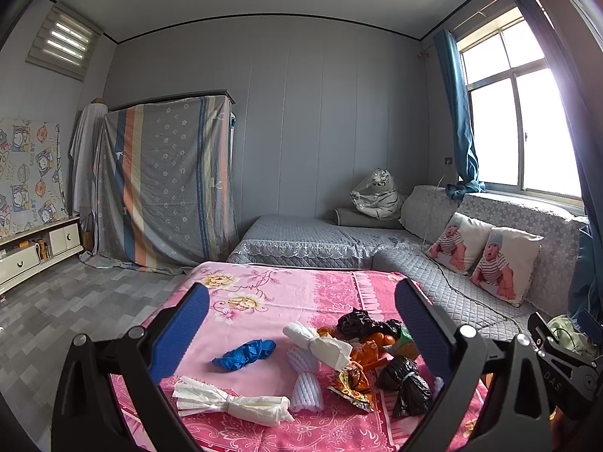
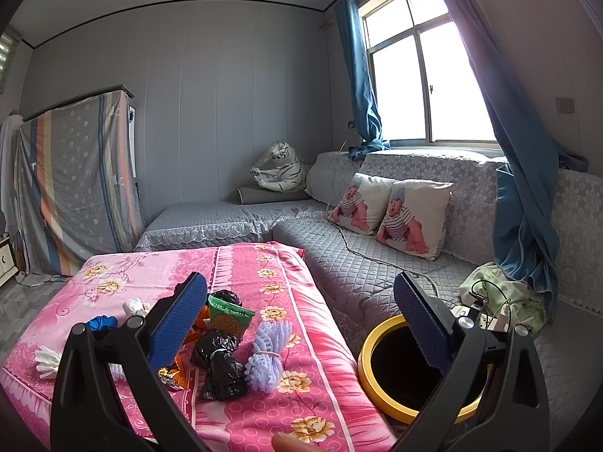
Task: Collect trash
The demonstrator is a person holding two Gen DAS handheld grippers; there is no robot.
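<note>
Both claws, the left gripper (image 1: pixel 301 333) and the right gripper (image 2: pixel 301 320), are held spread wide and empty above the pink floral cloth (image 1: pixel 264 290), where tied trash bundles (image 2: pixel 220 358) are scattered (black plastic, white paper, lilac foam); the yellow-rimmed round bin (image 2: pixel 367 354) is set just beside it.

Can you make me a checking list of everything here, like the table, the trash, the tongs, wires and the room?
Surface: pink flowered cloth covers it.
Job's things: blue glove, two tied white tissues, two black bags, purple foam net, orange wrapper, green packet; yellow-rimmed bin stands beside the surface.
Clutter: green cloth bundle on the sofa.
Grippers: left tongs open, empty; right tongs open, empty.
Cables: white cord across the sofa; black wires on the bundle.
Surroundings: grey sofa, two baby-print pillows, toy tiger, window, blue curtains.
</note>
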